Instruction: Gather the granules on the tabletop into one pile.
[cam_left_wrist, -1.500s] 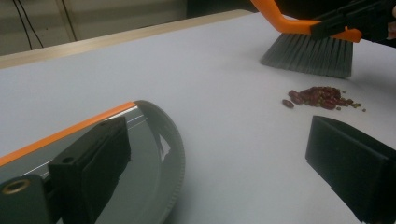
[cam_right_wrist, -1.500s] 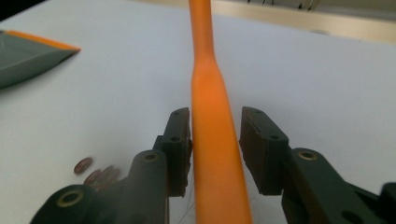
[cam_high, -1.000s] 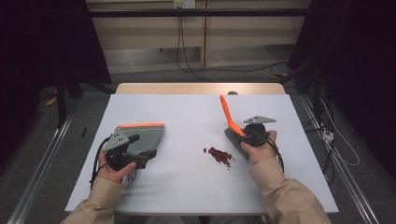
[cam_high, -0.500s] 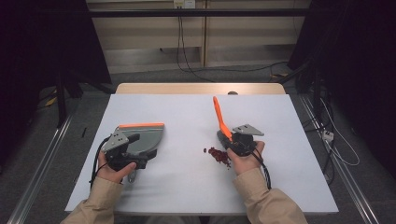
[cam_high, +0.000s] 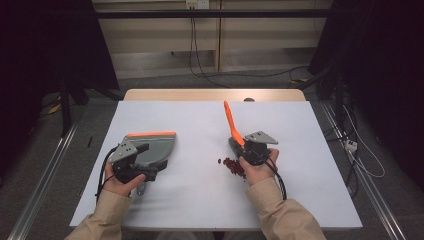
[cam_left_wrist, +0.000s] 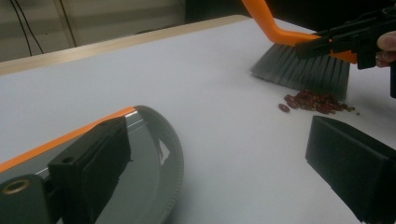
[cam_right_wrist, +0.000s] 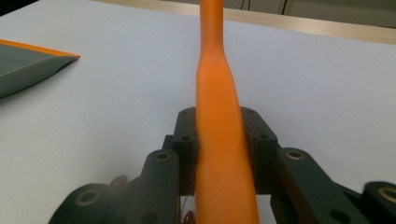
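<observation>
Sweeping step: right hand-held gripper (cam_high: 248, 149) pinching the brush (cam_left_wrist: 303, 70) beside the beans (cam_high: 233, 165); left hand-held gripper (cam_high: 131, 165) clamps the dustpan (cam_high: 152, 145). Next, push the beans panward.

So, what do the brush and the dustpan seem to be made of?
Brush: its orange handle looks like smooth moulded plastic with a dull sheen; the grey bristles look like fine synthetic fibre. Dustpan: probably grey plastic, slightly glossy, with an orange front edge, maybe rubber.

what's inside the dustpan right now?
Nothing visible inside the dustpan: its grey tray looks bare. The left gripper covers its rear. The red beans lie on the table by the brush.
</observation>
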